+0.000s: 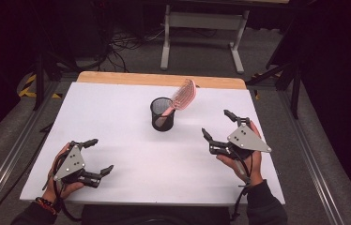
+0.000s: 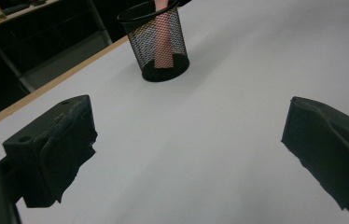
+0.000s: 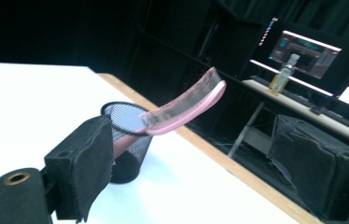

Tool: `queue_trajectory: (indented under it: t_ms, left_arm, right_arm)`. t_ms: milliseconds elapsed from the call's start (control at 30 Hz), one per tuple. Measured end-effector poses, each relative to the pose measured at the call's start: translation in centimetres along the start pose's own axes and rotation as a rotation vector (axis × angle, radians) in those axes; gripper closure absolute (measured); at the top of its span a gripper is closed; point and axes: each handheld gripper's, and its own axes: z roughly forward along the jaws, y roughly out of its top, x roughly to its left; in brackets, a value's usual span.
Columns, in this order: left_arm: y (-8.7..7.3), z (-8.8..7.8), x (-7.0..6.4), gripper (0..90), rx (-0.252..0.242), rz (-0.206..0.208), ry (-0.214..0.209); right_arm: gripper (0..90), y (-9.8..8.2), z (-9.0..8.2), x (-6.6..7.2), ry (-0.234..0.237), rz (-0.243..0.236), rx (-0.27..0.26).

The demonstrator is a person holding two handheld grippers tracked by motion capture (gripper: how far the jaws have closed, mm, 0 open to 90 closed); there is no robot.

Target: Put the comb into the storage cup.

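A pink hairbrush (image 1: 181, 96) stands handle-down in a black mesh cup (image 1: 162, 114) near the middle of the white table (image 1: 117, 117); its bristled head leans out to the right, above the rim. In the left gripper view the cup (image 2: 158, 44) shows the pink handle (image 2: 163, 44) through its mesh. My left gripper (image 1: 99, 156) rests open at the front left, empty. My right gripper (image 1: 217, 125) is open at the front right, empty, apart from the cup. In the right gripper view the brush (image 3: 186, 107) sticks out of the cup (image 3: 126, 140).
A wooden strip (image 1: 159, 79) runs along the table's far edge. Behind it stand a white table frame (image 1: 202, 28) and cables on the floor. Metal rails (image 1: 4, 159) flank the table. A monitor (image 3: 303, 49) and a bottle (image 3: 282, 74) sit on a desk beyond.
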Motion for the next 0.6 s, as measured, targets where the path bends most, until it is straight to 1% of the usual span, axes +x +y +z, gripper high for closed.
queue_trajectory:
  t_ms: [233, 333, 367, 467, 500, 600]
  left_arm:
    - [0.0, 0.0, 0.0, 3.6, 0.0, 0.001, -0.001]
    - [0.0, 0.0, 0.0, 3.6, 0.0, 0.003, -0.001]
    - [0.1, 0.0, 0.0, 3.7, 0.001, 0.008, 0.0]
    - [0.1, 0.0, 0.0, 3.6, 0.0, 0.006, 0.001]
    - [0.1, 0.0, 0.0, 3.6, 0.0, 0.006, 0.001]
    - [0.1, 0.0, 0.0, 3.6, 0.0, 0.006, 0.0]
  right_arm:
    - [14.3, -1.4, -0.3, 0.8, 0.029, -0.018, 0.012]
    - [14.3, -1.7, -0.4, 1.0, 0.032, -0.017, 0.012]
    - [14.3, -2.1, -0.6, 1.2, 0.032, -0.026, 0.022]
    - [14.2, -2.7, -0.7, 1.5, 0.038, -0.019, 0.031]
    - [14.1, -2.9, -0.8, 1.6, 0.043, -0.024, 0.033]
    - [13.9, -3.3, -1.1, 1.8, 0.05, -0.025, 0.028]
